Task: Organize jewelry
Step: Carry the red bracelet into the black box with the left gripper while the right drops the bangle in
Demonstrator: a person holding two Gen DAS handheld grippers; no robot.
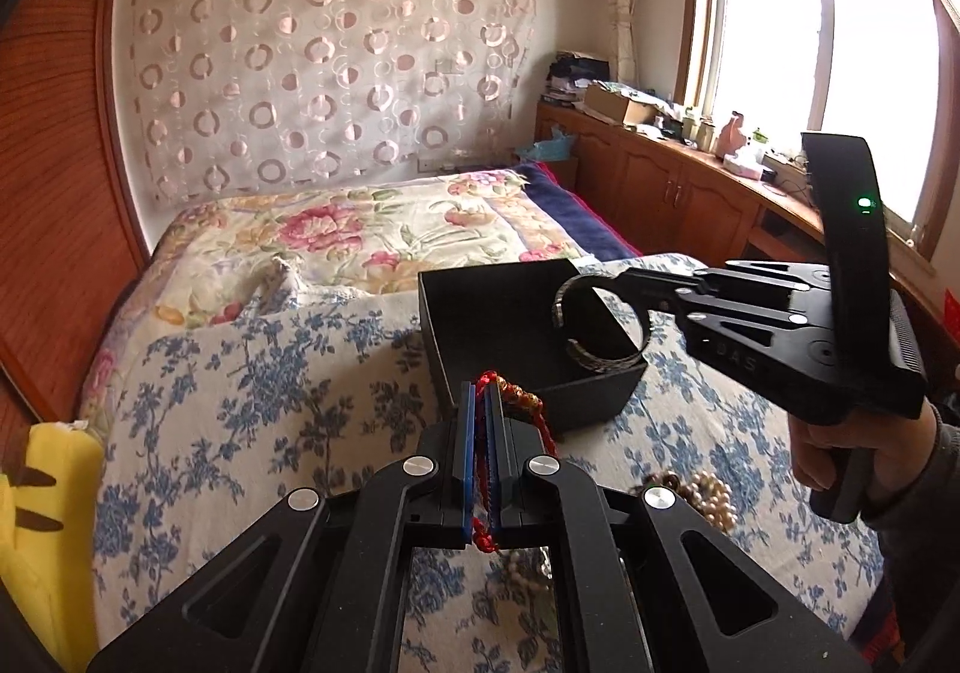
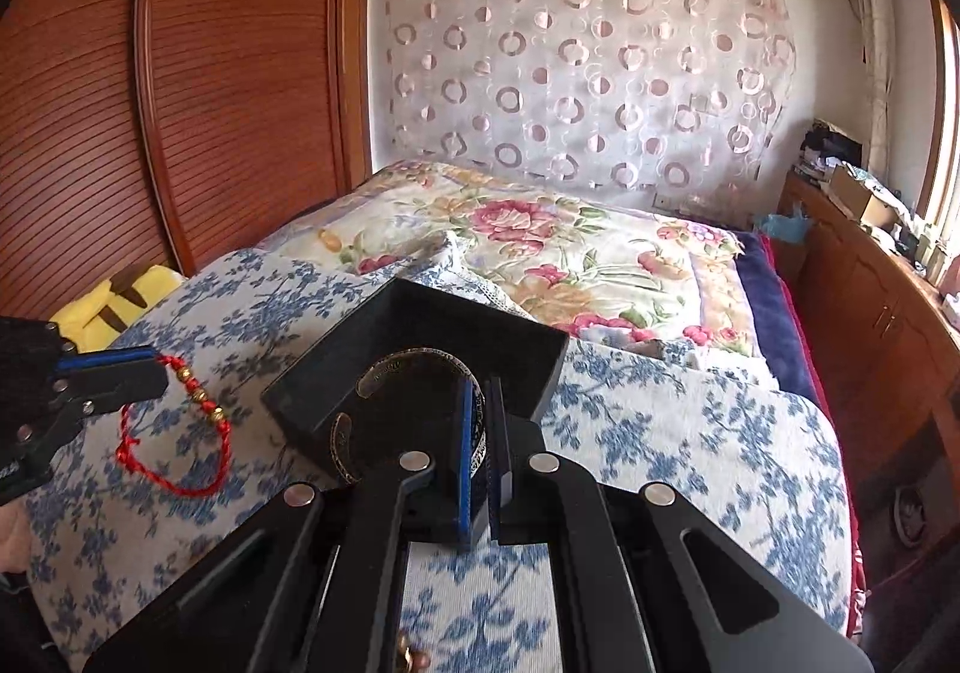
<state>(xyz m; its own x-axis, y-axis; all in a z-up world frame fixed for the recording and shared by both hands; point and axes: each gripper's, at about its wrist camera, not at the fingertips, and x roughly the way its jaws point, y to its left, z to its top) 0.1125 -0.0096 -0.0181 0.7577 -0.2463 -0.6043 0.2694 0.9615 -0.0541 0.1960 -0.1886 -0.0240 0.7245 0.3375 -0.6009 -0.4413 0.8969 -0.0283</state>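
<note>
Jewelry, left wrist view: your red cord bracelet (image 1: pixel 510 403) is pinched in the left tongs (image 1: pixel 480 403), clamped tight on the cord, just short of the near corner of the black box (image 1: pixel 480 307).
Cuff, left wrist view: the metal cuff bangle (image 1: pixel 591 325) hangs from the right tongs (image 1: pixel 624 280), above the box's right wall and partly over its open inside.
Left over, left wrist view: a heap of pearl and bead strands (image 1: pixel 708 496) lies on the blue-flowered bed cover (image 1: pixel 240 403), nearer to you than the box.
Jewelry, right wrist view: the right tongs (image 2: pixel 480 409) are closed on the cuff bangle's (image 2: pixel 414 367) band, its open loop hanging over the near edge of the black box (image 2: pixel 420 313).
Red bracelet, right wrist view: the red cord bracelet (image 2: pixel 180 433) dangles as a loose loop from the left tongs (image 2: pixel 150 367), well left of the box.
Step, as I judge it: carrying both pieces to the box.
Doing it well: bring the cuff fully over the box's floor and low before you let go. Keep the cord loop clear of the box's rim, which could snag it.
</note>
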